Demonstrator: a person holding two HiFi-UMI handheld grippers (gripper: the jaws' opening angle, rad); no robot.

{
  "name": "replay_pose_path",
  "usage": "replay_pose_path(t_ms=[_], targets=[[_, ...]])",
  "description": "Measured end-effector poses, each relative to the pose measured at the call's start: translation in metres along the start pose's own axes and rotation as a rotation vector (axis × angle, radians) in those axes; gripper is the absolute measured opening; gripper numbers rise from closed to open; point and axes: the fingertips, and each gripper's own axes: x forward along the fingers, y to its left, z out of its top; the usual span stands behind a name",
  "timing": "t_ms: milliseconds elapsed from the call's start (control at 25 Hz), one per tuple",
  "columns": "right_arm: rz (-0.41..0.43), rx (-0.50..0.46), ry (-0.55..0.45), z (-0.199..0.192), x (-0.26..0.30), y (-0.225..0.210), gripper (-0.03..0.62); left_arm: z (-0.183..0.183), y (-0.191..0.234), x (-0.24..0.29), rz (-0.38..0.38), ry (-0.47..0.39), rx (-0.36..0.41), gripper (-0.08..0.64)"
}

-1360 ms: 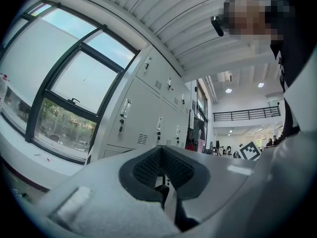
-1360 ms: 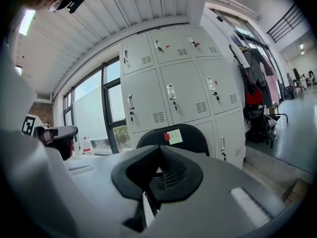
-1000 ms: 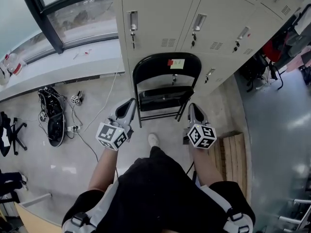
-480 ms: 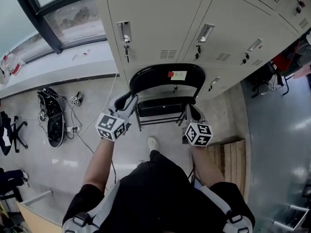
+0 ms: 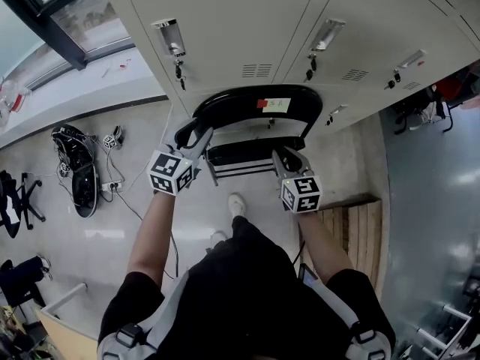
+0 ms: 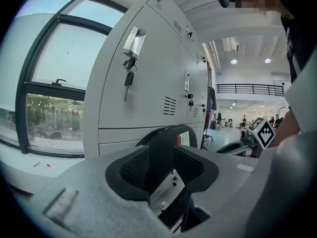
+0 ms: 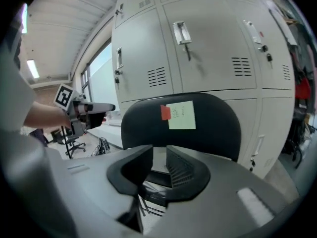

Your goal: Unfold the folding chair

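A black folding chair [image 5: 255, 105] leans folded against the grey lockers, with a yellow note [image 7: 181, 114] and a red tag on its backrest. Its seat [image 5: 244, 152] hangs flat below the backrest. My left gripper [image 5: 196, 132] is at the backrest's left edge. Its jaws are opening, and in the left gripper view [image 6: 159, 166] the chair's dark edge [image 6: 166, 138] shows in the gap, with the pads clear of it. My right gripper [image 5: 287, 154] is at the seat's right side. Its jaws are opening to a narrow gap [image 7: 159, 168] with nothing gripped.
Lockers [image 5: 247, 21] with keys hanging in a lock [image 5: 178, 70] stand right behind the chair. A wooden pallet [image 5: 352, 223] lies at the right. Cables and a black bag [image 5: 75, 175] lie on the floor at the left, below a window ledge [image 5: 75, 88]. A white shoe [image 5: 236, 203] is below the chair.
Both grippers have moved forward and down to the chair, the left to the backrest's edge, the right to the seat. Both sets of jaws have parted. The view has come closer to the lockers.
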Motion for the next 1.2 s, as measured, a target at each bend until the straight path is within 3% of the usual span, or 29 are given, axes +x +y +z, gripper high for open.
replay_pose_path(t_ms=[160, 320, 400, 640, 880, 1200], targets=[[0.151, -0.215, 0.095, -0.009, 0.033, 0.034, 0.147, -0.009, 0.004, 0.002, 0.009, 0.005, -0.015, 0.160], [0.287, -0.408, 0.200, -0.028, 0.062, 0.064, 0.209, -0.016, 0.015, 0.002, 0.046, 0.043, 0.032, 0.160], [0.327, -0.479, 0.257, -0.042, 0.073, 0.069, 0.236, -0.021, 0.021, 0.004, 0.044, 0.075, 0.042, 0.192], [0.412, -0.810, 0.436, -0.096, 0.100, 0.066, 0.302, -0.030, 0.038, 0.019, 0.015, 0.163, 0.076, 0.249], [0.451, -0.909, 0.552, -0.125, 0.126, 0.053, 0.342, -0.037, 0.046, 0.026, 0.027, 0.177, 0.032, 0.249], [0.542, -0.875, 0.684, -0.154, 0.133, 0.052, 0.319, -0.037, 0.043, 0.044, -0.028, 0.232, 0.111, 0.249]])
